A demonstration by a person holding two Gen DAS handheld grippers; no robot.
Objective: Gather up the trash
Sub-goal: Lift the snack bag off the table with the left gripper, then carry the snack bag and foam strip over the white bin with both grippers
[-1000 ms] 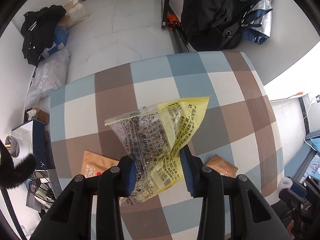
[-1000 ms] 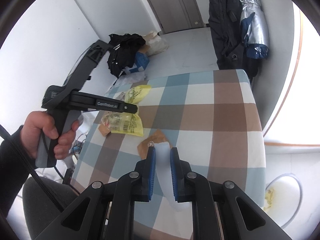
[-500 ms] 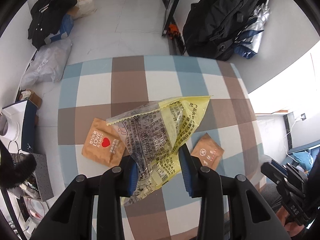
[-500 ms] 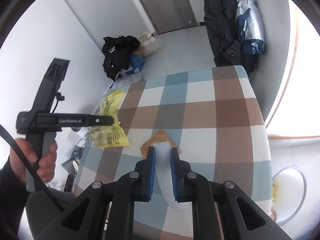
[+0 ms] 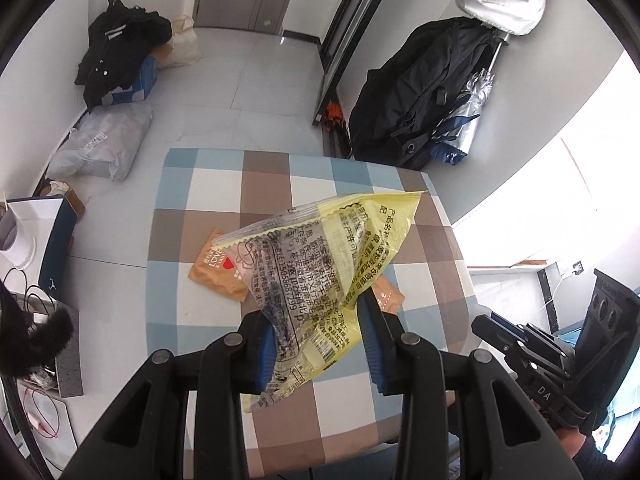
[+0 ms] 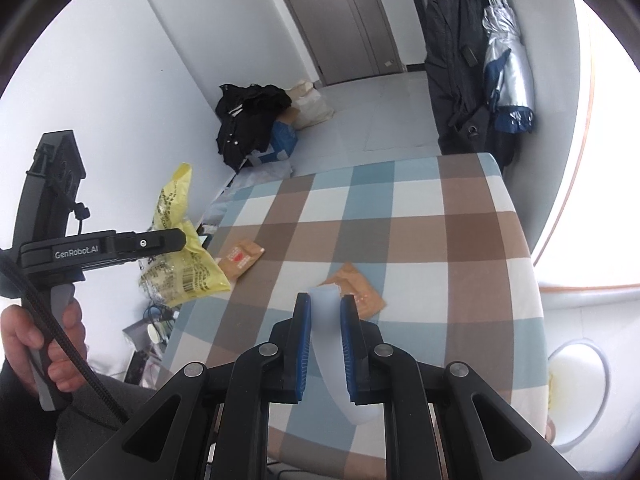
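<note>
My left gripper (image 5: 318,320) is shut on a yellow and clear snack bag (image 5: 320,264) and holds it in the air above the checked table (image 5: 200,216). The same bag (image 6: 188,268) shows in the right wrist view off the table's left edge, under the left gripper (image 6: 176,240). My right gripper (image 6: 325,316) is shut on a white translucent plastic piece (image 6: 326,332) above the table's near side. Two brown sachets lie on the table: one with a red heart (image 5: 214,276) (image 6: 240,258) and one plain (image 6: 356,288) (image 5: 386,296).
A white bin (image 6: 576,392) with a yellow liner stands on the floor to the table's right. Black clothes and bags (image 5: 120,52) lie by the far wall. A dark coat and umbrella (image 5: 432,92) hang beyond the table. Boxes and cables (image 5: 36,256) crowd the left floor.
My left gripper has lifted the yellow bag up and back towards the table's left edge. Both brown sachets now show uncovered. The right gripper has kept its hold and barely moved.
</note>
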